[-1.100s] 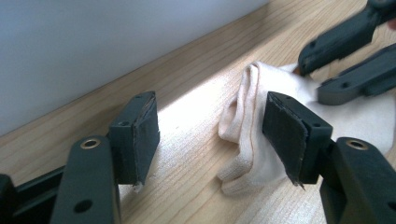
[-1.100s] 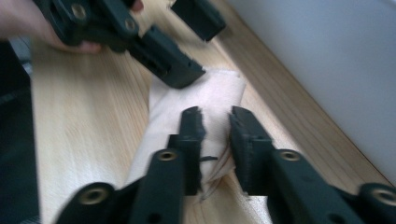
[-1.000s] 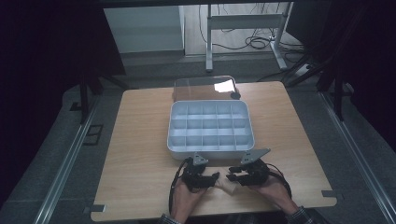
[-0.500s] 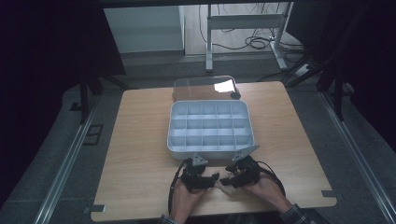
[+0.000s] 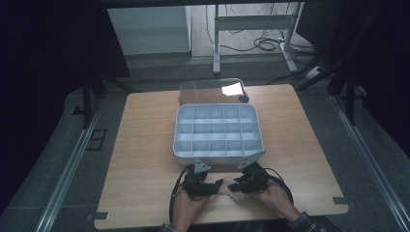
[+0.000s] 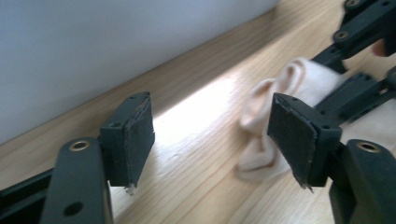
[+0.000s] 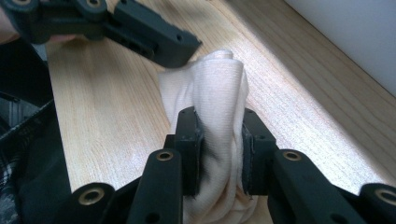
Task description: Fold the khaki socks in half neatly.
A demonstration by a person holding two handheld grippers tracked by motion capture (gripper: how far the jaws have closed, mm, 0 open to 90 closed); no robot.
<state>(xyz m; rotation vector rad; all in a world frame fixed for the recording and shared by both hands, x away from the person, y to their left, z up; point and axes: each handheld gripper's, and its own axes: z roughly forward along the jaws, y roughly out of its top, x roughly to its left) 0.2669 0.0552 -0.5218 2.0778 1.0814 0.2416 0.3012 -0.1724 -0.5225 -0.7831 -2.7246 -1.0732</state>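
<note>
A small cream cloth (image 5: 223,184) lies bunched on the wooden table (image 5: 145,145) between my two grippers, near the front edge. My right gripper (image 7: 219,144) is shut on the cloth (image 7: 212,88); its jaws have just been closing and now pinch a raised fold. My left gripper (image 6: 215,128) is open, its jaws have just been opening, and only bare wood lies between them. The cloth (image 6: 289,79) sits just past its right pad. In the high view the left gripper (image 5: 212,189) and right gripper (image 5: 233,186) point at each other.
A grey compartment box (image 5: 217,157) stands just beyond the grippers, with its clear lid (image 5: 208,91) lying open behind it. Its pale wall (image 6: 93,46) runs close along the left gripper. The table's front edge is just behind the hands.
The right gripper has shifted slightly towards the left one and back. Both hands stay at the front of the table.
</note>
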